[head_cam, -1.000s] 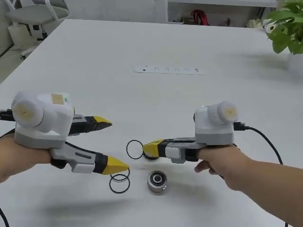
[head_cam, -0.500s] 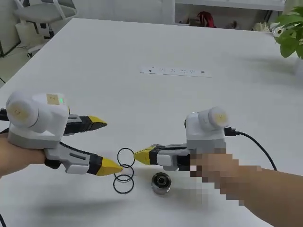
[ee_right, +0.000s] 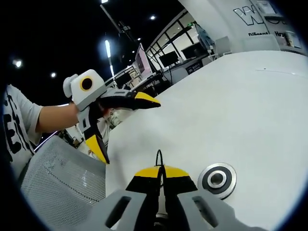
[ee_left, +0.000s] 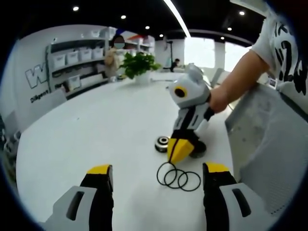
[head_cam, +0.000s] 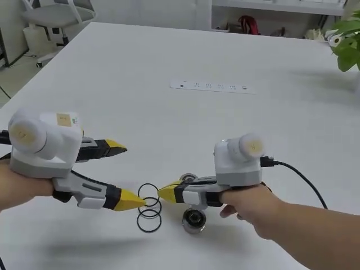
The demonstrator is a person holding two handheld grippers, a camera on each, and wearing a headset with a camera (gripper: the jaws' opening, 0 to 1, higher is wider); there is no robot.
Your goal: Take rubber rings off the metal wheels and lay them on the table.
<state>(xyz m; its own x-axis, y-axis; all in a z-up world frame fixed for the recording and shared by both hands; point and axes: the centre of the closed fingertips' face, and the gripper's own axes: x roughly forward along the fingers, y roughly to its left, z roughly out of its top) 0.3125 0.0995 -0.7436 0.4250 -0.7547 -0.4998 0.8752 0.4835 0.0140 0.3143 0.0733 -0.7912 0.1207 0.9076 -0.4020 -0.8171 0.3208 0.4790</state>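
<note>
A thin black rubber ring is pinched in my right gripper, which is shut on it low over the white table. Two more rubber rings lie flat just beside it, in a row. One metal wheel lies beside the right gripper, and a second wheel peeks out behind it. My left gripper is open, its yellow tips on either side of the rings, holding nothing.
A white power strip lies farther back on the table. A green plant stands at the far right and an office chair beyond the far left corner. The right gripper's black cable trails to the right.
My right gripper has carried its ring leftward and down beside the two rings on the table. The left gripper has stayed open in about the same place.
</note>
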